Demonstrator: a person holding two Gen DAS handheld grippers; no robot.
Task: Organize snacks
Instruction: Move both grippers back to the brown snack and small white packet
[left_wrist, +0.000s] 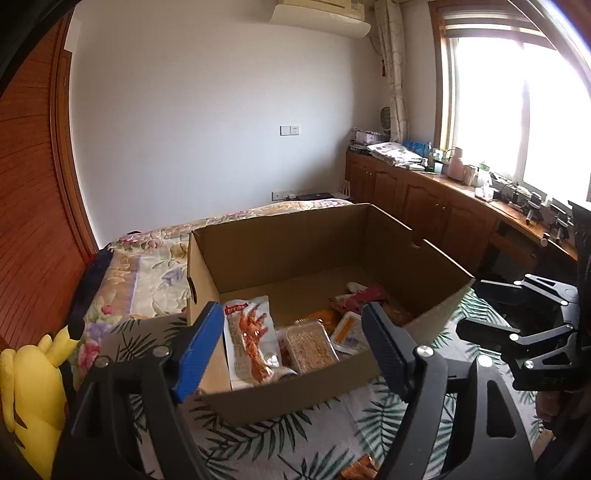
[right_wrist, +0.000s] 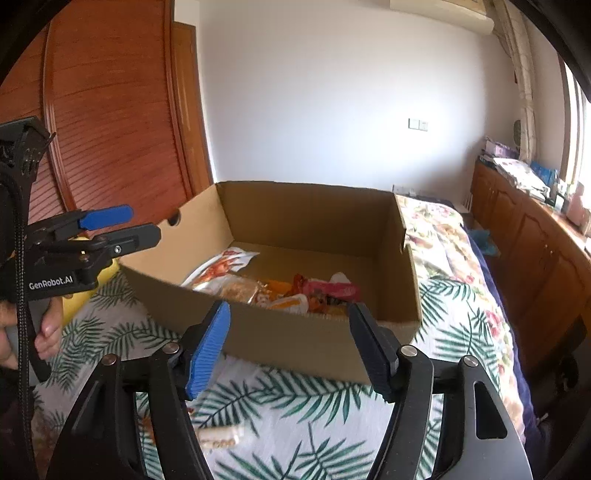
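An open cardboard box (left_wrist: 280, 240) stands on the leaf-print sheet and holds several snack packs. Among them are a white pack with red chicken feet (left_wrist: 251, 332), a clear tray of grainy snack (left_wrist: 310, 345) and a red pack (left_wrist: 365, 295). My left gripper (left_wrist: 291, 332) hangs open over the box's near corner with nothing between its fingers. My right gripper (right_wrist: 290, 332) is open in front of the box's (right_wrist: 303, 210) near wall, also empty. A pale snack pack (right_wrist: 221, 435) lies loose on the sheet below it. An orange pack (left_wrist: 360, 469) lies at the left view's bottom edge.
A yellow plush toy (left_wrist: 33, 387) sits left of the box. The floral quilt (left_wrist: 155, 266) covers the bed behind. A wooden wardrobe (right_wrist: 110, 110) stands at the left, and a cluttered cabinet (left_wrist: 436, 206) runs under the window. A hand (right_wrist: 48, 325) holds the left gripper (right_wrist: 146, 223).
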